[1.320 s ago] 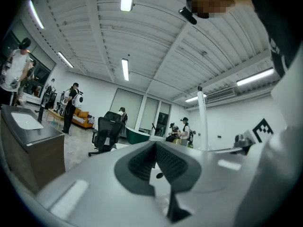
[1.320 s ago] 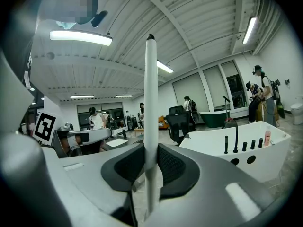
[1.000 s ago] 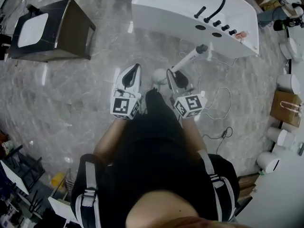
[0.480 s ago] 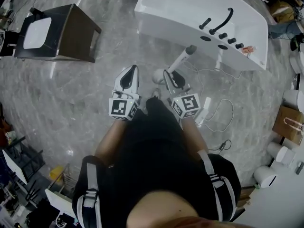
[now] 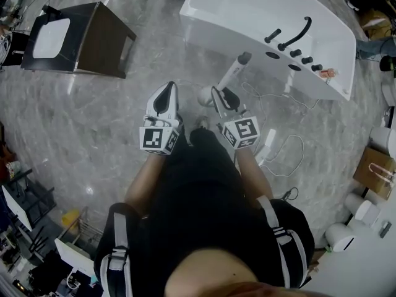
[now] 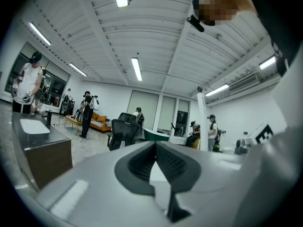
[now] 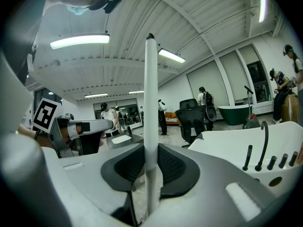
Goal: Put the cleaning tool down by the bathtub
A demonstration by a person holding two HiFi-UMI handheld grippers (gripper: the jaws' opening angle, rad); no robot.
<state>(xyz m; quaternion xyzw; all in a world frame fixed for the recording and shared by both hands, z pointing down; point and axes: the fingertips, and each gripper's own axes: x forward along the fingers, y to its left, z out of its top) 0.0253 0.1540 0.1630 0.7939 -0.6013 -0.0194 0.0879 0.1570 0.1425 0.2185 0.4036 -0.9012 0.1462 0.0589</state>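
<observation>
White long-handled cleaning tool (image 5: 234,73) pinched in right claw (image 7: 150,162), near white bathtub (image 5: 235,11), not yet set down; left claw (image 6: 155,148) pressed together, empty.

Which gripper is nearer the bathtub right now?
Right. The right gripper, shut on the cleaning tool, sits just short of the bathtub, on its faucet side. The left gripper is beside it, further from the tub, over the floor.

Your cleaning tool (image 5: 232,74) beside the bathtub (image 5: 247,11) looks smooth white plastic; bathtub glossy white, its taps (image 5: 273,36) matt black.
</observation>
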